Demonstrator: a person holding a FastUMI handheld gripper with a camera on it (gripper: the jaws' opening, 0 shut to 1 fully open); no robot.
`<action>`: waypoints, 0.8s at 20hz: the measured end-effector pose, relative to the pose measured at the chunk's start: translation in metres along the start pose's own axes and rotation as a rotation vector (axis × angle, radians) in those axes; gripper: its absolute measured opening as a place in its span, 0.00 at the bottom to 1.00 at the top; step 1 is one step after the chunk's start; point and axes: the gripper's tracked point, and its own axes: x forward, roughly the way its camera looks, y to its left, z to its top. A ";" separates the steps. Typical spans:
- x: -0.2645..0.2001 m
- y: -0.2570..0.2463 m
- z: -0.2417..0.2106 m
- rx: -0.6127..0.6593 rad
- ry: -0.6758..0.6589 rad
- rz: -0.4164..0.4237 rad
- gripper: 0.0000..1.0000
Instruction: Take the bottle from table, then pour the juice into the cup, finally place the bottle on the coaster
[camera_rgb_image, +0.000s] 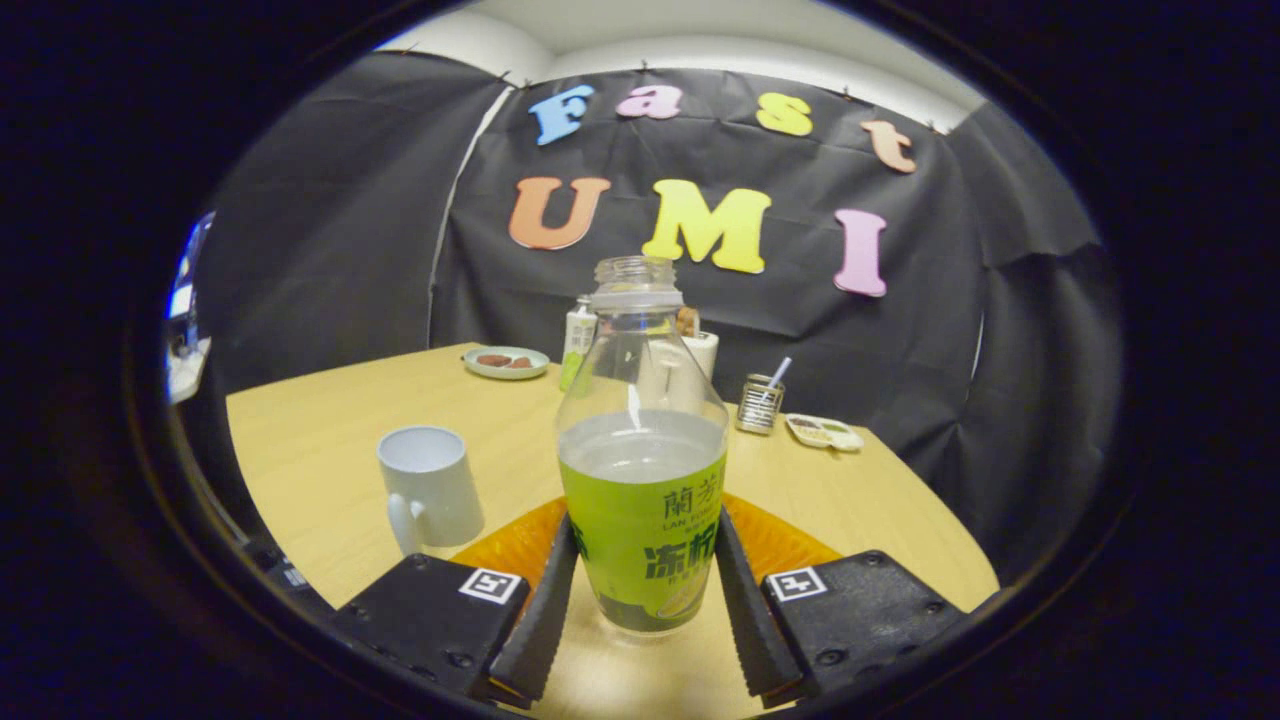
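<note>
bottle stands upright, clamped between the gripper fingers.

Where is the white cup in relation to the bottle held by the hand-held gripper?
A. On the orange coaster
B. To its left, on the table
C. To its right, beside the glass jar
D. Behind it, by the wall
B: the white cup stands on the table left of the bottle, which the hand-held gripper grips from both sides.
</note>
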 end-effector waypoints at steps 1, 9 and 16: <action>0.002 0.003 0.003 -0.044 0.010 0.003 0.75; 0.029 -0.012 0.029 -0.488 0.070 -0.118 0.76; 0.045 -0.012 0.041 -0.815 0.065 -0.220 0.76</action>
